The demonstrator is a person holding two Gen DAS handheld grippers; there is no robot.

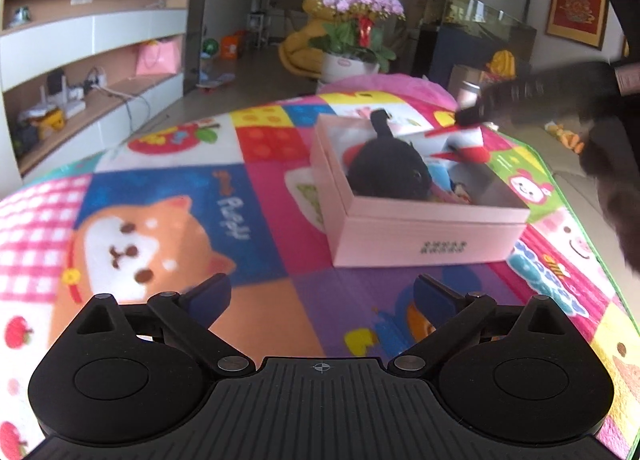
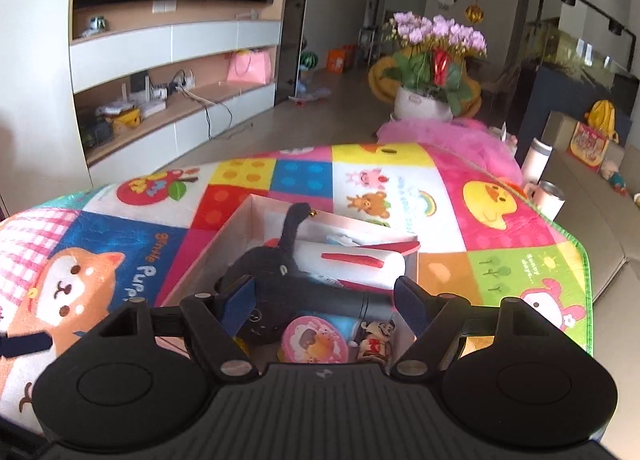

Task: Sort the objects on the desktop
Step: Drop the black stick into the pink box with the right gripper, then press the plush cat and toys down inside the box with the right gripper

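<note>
Below, at lower frame, left claw [image 1: 322,296] spread wide and empty over patchwork mat [image 1: 160,188]; right claw [image 2: 324,300] open above pink box [image 1: 424,232] at centre right, black plush cat [image 1: 388,172] lying inside beside round pink tin [image 2: 314,340].

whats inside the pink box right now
In the pink box: a black plush cat, a white roll with red stripes, a dark cylinder, a round pink tin and a small figurine. Whatever lies under them is hidden.
</note>
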